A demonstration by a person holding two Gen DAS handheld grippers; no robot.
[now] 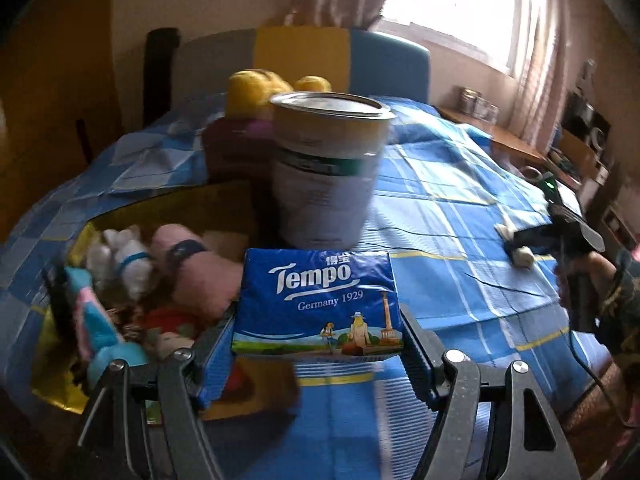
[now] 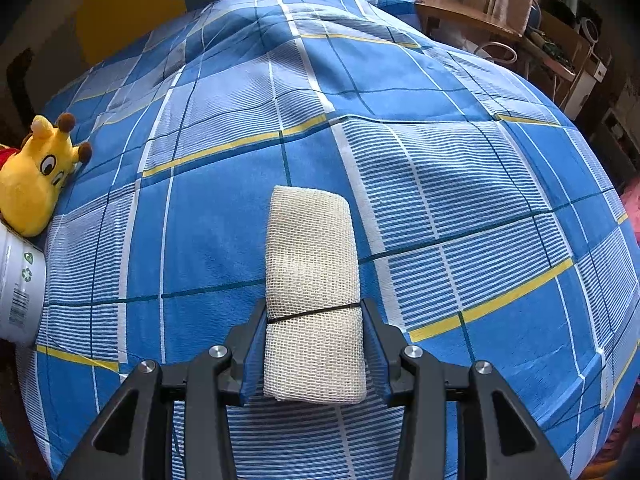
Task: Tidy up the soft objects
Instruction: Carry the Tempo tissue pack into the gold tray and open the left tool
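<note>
Tempo tissue pack (image 1: 320, 304) sits clamped in the left gripper (image 1: 318, 344) beside the toy box (image 1: 60, 394); right gripper (image 2: 314, 344) clamps the gauze roll (image 2: 312, 280). Next, probably, both go into the box.

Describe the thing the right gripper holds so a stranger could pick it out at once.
Start at the bed with the blue plaid cover. Near its front edge, the right gripper has its jaws closed on a gauze roll that points away from the camera. It is the only cream, open-weave bundle there, cinched by a thin black band, unlike the yellow plush far left.
</note>
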